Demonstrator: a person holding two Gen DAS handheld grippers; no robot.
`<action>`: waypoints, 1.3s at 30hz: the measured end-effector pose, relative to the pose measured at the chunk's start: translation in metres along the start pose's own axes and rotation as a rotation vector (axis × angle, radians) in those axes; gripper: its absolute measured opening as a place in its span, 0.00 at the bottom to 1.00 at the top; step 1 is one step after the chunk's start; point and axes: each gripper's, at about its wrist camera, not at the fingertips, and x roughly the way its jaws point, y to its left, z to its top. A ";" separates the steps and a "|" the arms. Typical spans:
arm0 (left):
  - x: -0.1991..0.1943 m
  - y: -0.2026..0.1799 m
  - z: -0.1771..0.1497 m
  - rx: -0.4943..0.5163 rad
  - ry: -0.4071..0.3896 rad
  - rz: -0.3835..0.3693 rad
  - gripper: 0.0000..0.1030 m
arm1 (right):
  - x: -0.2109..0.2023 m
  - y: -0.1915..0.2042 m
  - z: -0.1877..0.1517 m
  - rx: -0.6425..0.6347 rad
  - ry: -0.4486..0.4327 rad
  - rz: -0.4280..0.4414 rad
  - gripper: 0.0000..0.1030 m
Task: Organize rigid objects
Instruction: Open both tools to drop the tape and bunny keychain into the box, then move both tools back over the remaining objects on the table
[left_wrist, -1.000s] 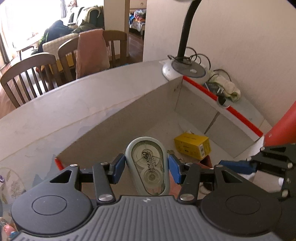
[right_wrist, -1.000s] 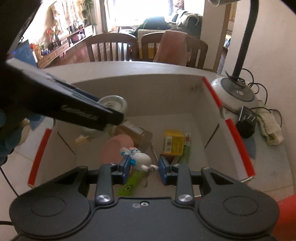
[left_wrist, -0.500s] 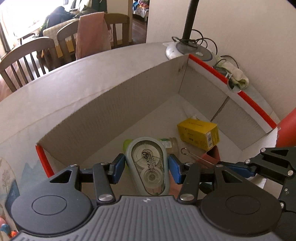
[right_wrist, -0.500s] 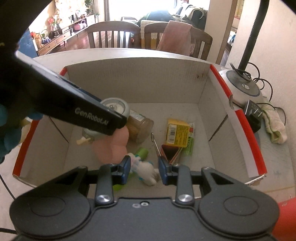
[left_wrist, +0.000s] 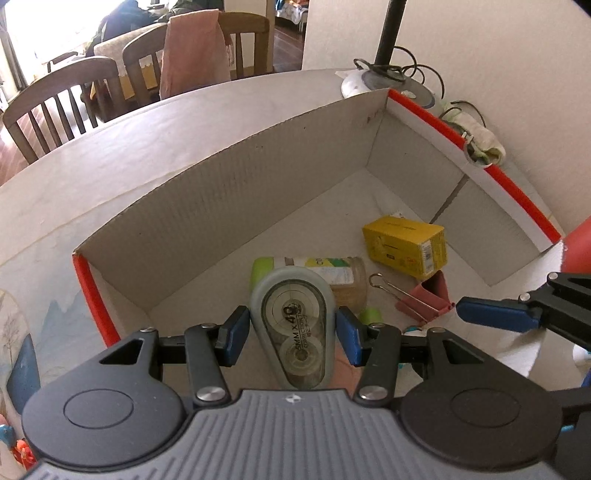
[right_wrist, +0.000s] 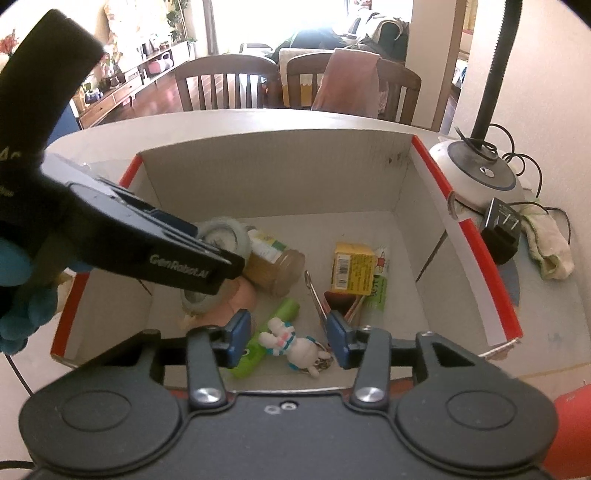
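My left gripper (left_wrist: 291, 334) is shut on a grey-green correction tape dispenser (left_wrist: 293, 328) and holds it above the open cardboard box (left_wrist: 221, 206). It also shows in the right wrist view (right_wrist: 218, 254). My right gripper (right_wrist: 286, 341) is open above the box's near edge. A white rabbit keychain toy (right_wrist: 295, 345) lies on the box floor below its jaws, apart from them. In the box lie a yellow carton (right_wrist: 351, 267), a jar (right_wrist: 275, 264), a pink binder clip (left_wrist: 424, 299) and a green tube (right_wrist: 269, 334).
A lamp base (right_wrist: 480, 173) with cables, a black plug (right_wrist: 502, 229) and a cloth (right_wrist: 550, 243) lie right of the box. Wooden chairs (right_wrist: 229, 85) stand behind the round table (left_wrist: 129, 155). A red object (left_wrist: 578, 243) is at the right edge.
Both grippers have risen and pulled back over the box. My right gripper opened and let go of the rabbit toy, which now lies on the box floor. The left still holds the tape.
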 end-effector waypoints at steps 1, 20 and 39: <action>-0.003 0.000 -0.001 -0.002 -0.006 -0.001 0.50 | -0.001 -0.001 0.001 0.004 -0.004 0.001 0.46; -0.083 0.005 -0.028 -0.043 -0.147 -0.025 0.50 | -0.043 -0.001 0.002 0.046 -0.095 0.050 0.55; -0.161 0.050 -0.084 -0.129 -0.273 -0.045 0.63 | -0.090 0.058 -0.004 0.031 -0.192 0.130 0.71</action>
